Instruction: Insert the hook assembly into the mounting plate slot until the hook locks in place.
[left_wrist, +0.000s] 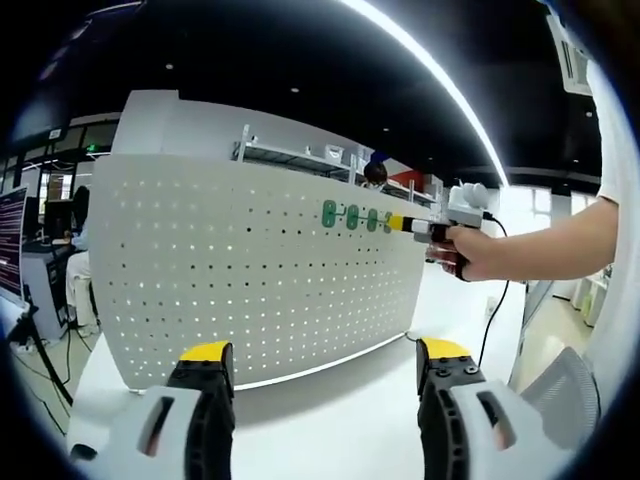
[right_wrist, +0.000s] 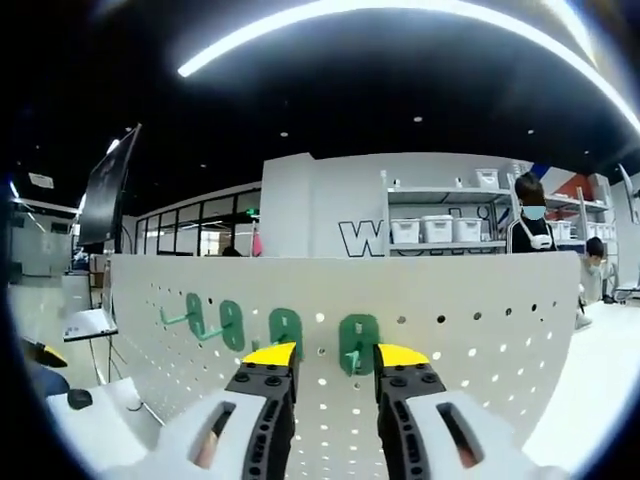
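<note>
Yellow-tipped jaws of the left claw (left_wrist: 325, 365) stand wide apart near the bottom of the left gripper view, nothing between them, over the white desk (left_wrist: 340, 390). Beyond them rises the white perforated mounting plate (left_wrist: 250, 260), upright on the desk, curving away to the right. Along its upper right part sits a row of green hooks (left_wrist: 352, 215), seated against the plate. At the row's right end the right claw (left_wrist: 400, 224) reaches in, held by a person's hand (left_wrist: 478, 252). From the right gripper view, the right claw (right_wrist: 335, 357) has its jaws parted, flanking a green hook (right_wrist: 357, 343) on the plate (right_wrist: 480, 330); jaws appear beside it rather than clamped, contact uncertain. Three more green hooks (right_wrist: 232, 325) run leftward. Farther back, shelving (right_wrist: 440, 225) with white bins, and people standing behind the plate.
</note>
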